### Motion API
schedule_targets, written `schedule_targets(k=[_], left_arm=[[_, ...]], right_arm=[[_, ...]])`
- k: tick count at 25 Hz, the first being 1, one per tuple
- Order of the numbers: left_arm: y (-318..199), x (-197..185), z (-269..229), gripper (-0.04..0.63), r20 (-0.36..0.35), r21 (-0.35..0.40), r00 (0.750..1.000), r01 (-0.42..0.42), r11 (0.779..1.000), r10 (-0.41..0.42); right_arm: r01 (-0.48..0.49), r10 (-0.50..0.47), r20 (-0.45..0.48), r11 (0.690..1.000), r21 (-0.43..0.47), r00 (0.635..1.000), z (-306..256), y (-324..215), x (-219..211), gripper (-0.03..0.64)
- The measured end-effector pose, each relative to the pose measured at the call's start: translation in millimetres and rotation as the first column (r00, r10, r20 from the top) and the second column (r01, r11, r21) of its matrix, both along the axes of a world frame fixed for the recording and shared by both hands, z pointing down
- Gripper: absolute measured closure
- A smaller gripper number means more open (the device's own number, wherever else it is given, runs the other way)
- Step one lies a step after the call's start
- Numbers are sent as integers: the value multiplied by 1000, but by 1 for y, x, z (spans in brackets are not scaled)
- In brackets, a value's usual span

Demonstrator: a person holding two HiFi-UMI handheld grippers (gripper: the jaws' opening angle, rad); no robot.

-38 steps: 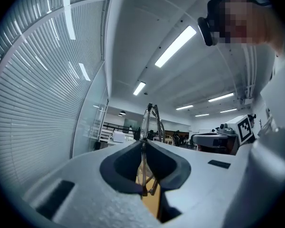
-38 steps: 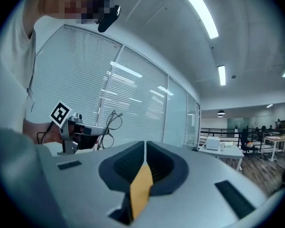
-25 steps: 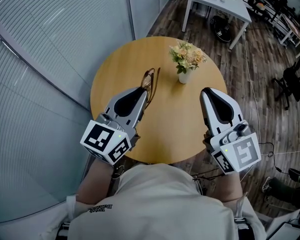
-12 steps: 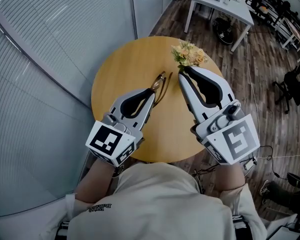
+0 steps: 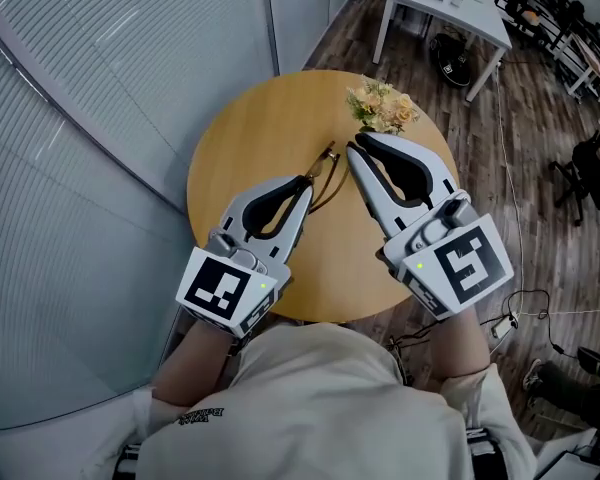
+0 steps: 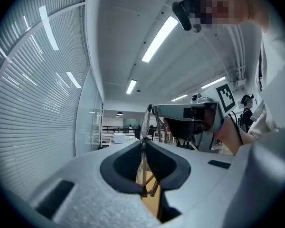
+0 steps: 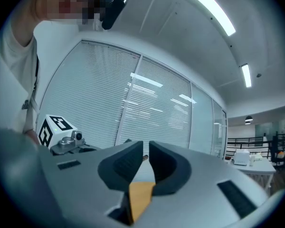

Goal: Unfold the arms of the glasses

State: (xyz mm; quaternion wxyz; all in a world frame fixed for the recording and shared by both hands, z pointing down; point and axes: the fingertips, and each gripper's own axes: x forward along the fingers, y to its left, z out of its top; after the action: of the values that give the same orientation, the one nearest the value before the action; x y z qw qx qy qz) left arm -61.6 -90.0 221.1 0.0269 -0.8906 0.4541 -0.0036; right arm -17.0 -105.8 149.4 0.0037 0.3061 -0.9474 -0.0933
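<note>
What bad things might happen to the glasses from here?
The left hand-held gripper pinches the thin glasses over the table; a hard tug on an arm might twist them loose or bend the frame. The right hand-held gripper sits close beside the flowers, so a wide swing might knock them over.

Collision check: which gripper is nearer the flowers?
Right. The right gripper has its tips just beside the flowers, at their lower left in the head view. The left gripper is farther off to the left, jaws shut on the glasses.
</note>
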Motion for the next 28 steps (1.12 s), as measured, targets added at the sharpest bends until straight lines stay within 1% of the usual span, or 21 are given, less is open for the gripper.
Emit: schedule_targets(k=[3,6,8,10,16,20,24,28], left_arm=[[-3,-11,-6,552,-38,-9,999,18,1000,-18],[-9,-26,-9,552,-108,-29,992,55,998,-58],[-10,-33,-9,552,-164,-52,983,75,996,-83],[-11,-39,-9,552,-206,-74,973,90,993,-103],[-15,-56,-8,552,-284,-102,946,131,986,-155],[-17,-62,-8,552,-295,-100,942,135,986,-159],[-15,-64,-13,552,-305,-99,938,140,985,-164],[-17,-65,-10,552,-302,-93,941,131,987,-153]], right_arm=[[-21,21,-2,1000,-6,1000,-2,-1,0,581],[-36,36,1,999,-33,999,3,-2,1,581],[-46,46,4,998,-54,999,8,-2,7,581],[-55,56,6,996,-77,998,15,1,14,581],[-68,64,-36,990,-125,997,39,16,24,581],[-71,64,-51,984,-161,997,58,22,25,581],[-65,51,-69,974,-216,996,77,31,28,581],[-46,24,-93,968,-246,995,96,37,24,581]])
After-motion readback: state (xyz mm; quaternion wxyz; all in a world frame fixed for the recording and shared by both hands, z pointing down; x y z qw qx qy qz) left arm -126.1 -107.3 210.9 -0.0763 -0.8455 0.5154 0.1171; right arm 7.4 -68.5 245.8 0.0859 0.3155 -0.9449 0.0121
